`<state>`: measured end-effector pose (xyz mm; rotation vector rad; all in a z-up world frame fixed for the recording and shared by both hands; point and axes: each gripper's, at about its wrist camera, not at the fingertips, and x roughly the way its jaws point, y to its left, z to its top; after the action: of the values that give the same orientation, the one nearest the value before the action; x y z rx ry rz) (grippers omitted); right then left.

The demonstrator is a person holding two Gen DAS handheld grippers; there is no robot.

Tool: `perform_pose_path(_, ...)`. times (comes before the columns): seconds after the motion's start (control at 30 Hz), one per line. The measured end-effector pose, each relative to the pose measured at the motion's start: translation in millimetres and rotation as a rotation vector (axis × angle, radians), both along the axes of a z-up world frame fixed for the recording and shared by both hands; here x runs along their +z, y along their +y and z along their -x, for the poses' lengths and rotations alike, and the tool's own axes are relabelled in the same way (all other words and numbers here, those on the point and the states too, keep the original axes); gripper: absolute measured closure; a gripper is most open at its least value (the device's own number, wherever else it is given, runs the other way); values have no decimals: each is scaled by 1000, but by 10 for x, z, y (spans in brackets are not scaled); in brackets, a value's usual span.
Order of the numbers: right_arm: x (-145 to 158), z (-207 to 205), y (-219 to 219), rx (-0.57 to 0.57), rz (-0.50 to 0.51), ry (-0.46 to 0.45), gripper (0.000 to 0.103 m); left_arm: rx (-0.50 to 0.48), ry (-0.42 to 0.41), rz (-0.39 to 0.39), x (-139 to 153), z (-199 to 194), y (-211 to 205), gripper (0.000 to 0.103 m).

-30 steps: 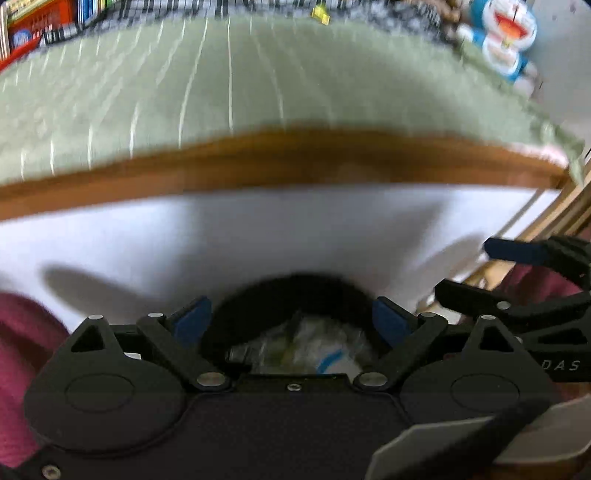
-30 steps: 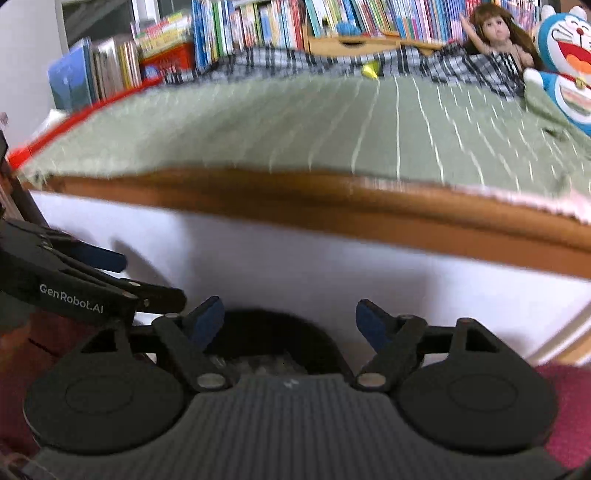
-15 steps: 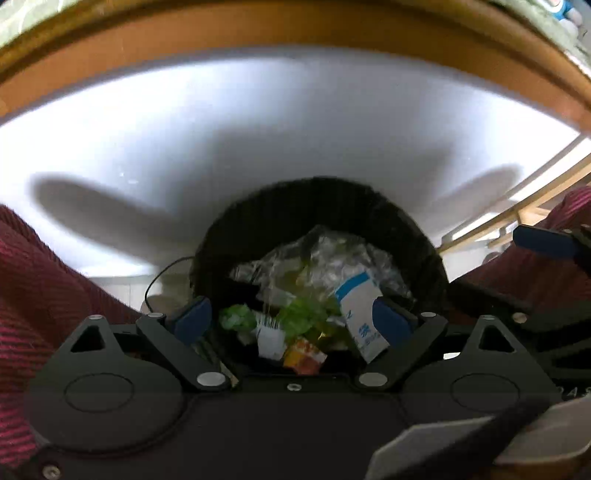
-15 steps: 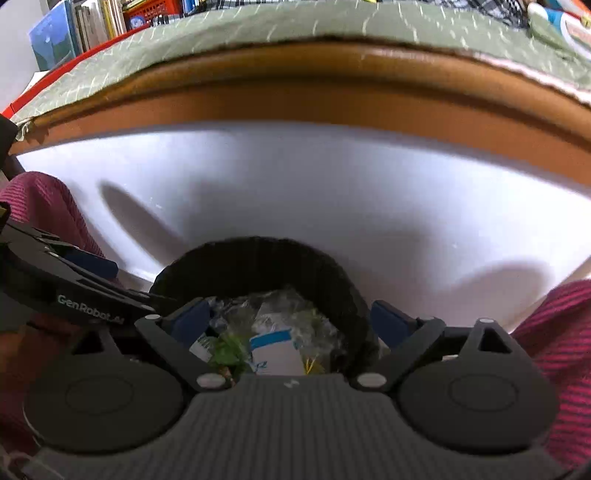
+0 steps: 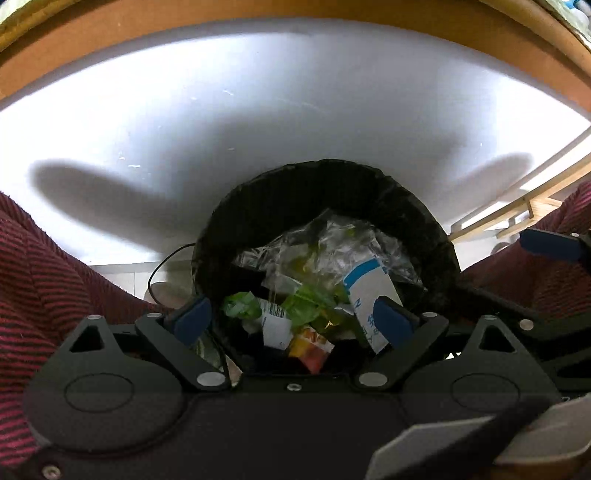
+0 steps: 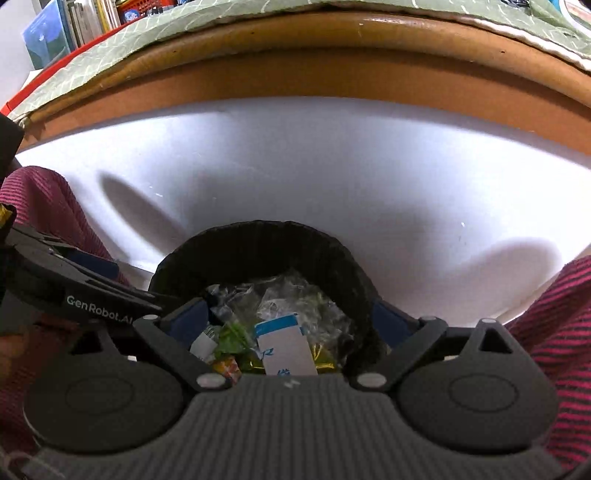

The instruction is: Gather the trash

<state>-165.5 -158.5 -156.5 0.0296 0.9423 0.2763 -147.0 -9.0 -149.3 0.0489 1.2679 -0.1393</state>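
Observation:
A round bin lined with a black bag (image 5: pixel 280 192) (image 6: pixel 266 247) stands on the floor against a white panel. Inside lie clear crumpled plastic (image 5: pixel 325 243) (image 6: pixel 291 295), a white and blue packet (image 5: pixel 369 295) (image 6: pixel 284 347), green wrappers (image 5: pixel 240 306) (image 6: pixel 231 338), a white label (image 5: pixel 275 326) and an orange-red wrapper (image 5: pixel 310 349). My left gripper (image 5: pixel 293 321) hangs open just above the bin's near rim, nothing between its blue pads. My right gripper (image 6: pixel 288 325) is also open over the bin, empty. The left gripper's body (image 6: pixel 74 295) shows at the left of the right wrist view.
The white panel (image 5: pixel 258 122) (image 6: pixel 314 166) rises behind the bin under a brown wooden edge (image 6: pixel 295 74) and a green striped cover (image 6: pixel 184 22). Dark red striped trouser legs (image 5: pixel 40 280) (image 6: pixel 554 325) flank the bin. A thin black cable (image 5: pixel 166 262) lies left of it. Books (image 6: pixel 74 26) stand far left.
Both grippers have tilted down from facing the green cover to looking into the bin, and come closer to it. The trash inside now shows clearly.

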Motion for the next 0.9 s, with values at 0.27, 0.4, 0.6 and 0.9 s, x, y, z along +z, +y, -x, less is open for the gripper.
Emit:
perform_pose_path(0.27, -3, -1, -3, 0, 0, 1, 3, -3, 2, -2, -5, -2, -1, 8)
perform_pose_path(0.4, -3, 5, -4, 1, -2, 3, 3, -4, 3, -10, -15, -6, -4, 8)
perform_pose_path(0.6, -13, 8, -1, 0, -3, 4, 2, -8, -7, -29, -25, 3, -11, 8)
perform_pose_path(0.9, -50, 9, -3, -4, -3, 9, 1, -6, -2, -26, -37, 5, -4, 8)
